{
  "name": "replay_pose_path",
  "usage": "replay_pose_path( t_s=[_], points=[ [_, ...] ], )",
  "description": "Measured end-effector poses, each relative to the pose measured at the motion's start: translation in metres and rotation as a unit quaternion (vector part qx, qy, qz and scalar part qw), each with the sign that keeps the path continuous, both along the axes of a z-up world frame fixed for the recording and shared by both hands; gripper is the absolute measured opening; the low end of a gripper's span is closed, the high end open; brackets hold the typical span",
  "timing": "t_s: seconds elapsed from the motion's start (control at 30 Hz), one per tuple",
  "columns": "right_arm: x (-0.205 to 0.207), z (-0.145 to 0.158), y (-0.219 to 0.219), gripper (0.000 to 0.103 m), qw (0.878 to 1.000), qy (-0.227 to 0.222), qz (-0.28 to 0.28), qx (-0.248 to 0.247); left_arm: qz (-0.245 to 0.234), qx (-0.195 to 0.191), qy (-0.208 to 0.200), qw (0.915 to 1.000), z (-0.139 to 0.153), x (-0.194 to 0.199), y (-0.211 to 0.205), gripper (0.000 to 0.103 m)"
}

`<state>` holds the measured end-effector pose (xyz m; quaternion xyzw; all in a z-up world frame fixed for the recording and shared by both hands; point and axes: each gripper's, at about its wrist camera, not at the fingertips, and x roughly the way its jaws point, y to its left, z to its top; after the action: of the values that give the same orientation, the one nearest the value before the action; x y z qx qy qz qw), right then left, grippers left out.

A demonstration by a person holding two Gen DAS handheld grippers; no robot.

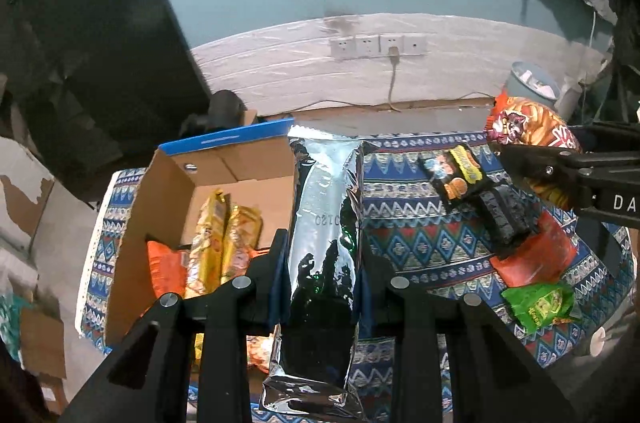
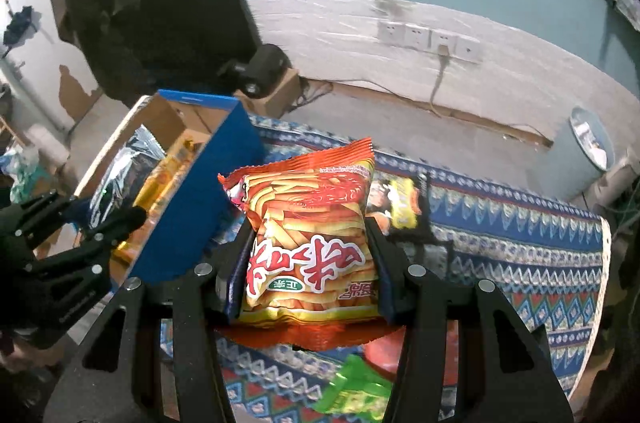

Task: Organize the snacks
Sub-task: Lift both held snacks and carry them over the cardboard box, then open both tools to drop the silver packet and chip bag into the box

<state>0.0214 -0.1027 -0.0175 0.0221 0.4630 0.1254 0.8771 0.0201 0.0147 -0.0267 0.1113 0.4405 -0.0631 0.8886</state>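
Observation:
My left gripper [image 1: 324, 263] is shut on a long silver foil snack pack [image 1: 326, 223], held upright beside the open cardboard box [image 1: 160, 191] with a blue flap. Yellow packs [image 1: 224, 235] and an orange pack [image 1: 166, 271] lie in the box. My right gripper [image 2: 310, 243] is shut on an orange shrimp-chips bag [image 2: 308, 235], held above the patterned cloth right of the box's blue wall [image 2: 196, 223]. It also shows in the left wrist view [image 1: 532, 159]. The left gripper shows over the box in the right wrist view [image 2: 80, 243].
On the patterned cloth [image 1: 416, 239] lie a black-and-yellow pack [image 1: 456, 171], a black pack [image 1: 504, 219], an orange-red pack [image 1: 536, 255] and a green pack [image 1: 540, 307]. A grey bin [image 1: 532, 83] stands at the back right. A wall with sockets [image 1: 376, 45] lies behind.

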Motion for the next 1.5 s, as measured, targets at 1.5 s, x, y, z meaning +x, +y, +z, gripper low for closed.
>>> replay_pose_path(
  t_s=[1.5],
  points=[
    [0.074,-0.059,0.211,0.054,0.986,0.073,0.153,-0.008,0.154,-0.015,0.062,0.9860,-0.049,0.036,0.165,0.051]
  ],
)
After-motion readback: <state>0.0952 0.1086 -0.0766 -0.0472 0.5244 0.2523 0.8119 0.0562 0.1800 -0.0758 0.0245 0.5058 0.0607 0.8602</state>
